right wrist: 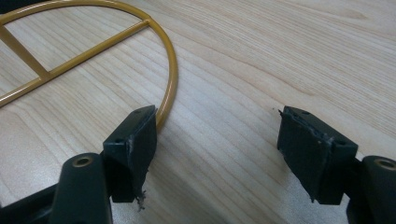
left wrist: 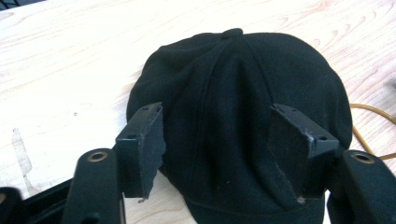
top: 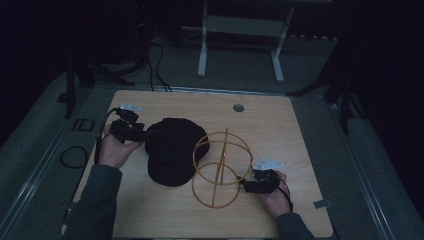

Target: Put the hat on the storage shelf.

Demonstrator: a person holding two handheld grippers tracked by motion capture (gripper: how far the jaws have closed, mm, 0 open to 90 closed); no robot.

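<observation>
A black cap (top: 170, 150) lies crown-up on the wooden table (top: 285, 130), left of centre. My left gripper (top: 144, 132) is at the cap's left edge. In the left gripper view the cap (left wrist: 243, 79) lies between the jaws of the left gripper (left wrist: 215, 112), which stand open and wide on either side of it. A gold wire stand (top: 220, 167), made of rings and a cross bar, stands right of the cap. My right gripper (top: 244, 184) is at the right side of its base ring. It (right wrist: 218, 114) is open over bare wood, and the gold ring (right wrist: 170, 70) runs behind its left fingertip (right wrist: 137, 135).
A round grommet hole (top: 238, 107) sits near the table's far edge. Behind the table stand white desk legs (top: 202, 50). A cable loop (top: 74, 156) lies on the floor to the left, and dark tripod legs (top: 345, 95) flank the table.
</observation>
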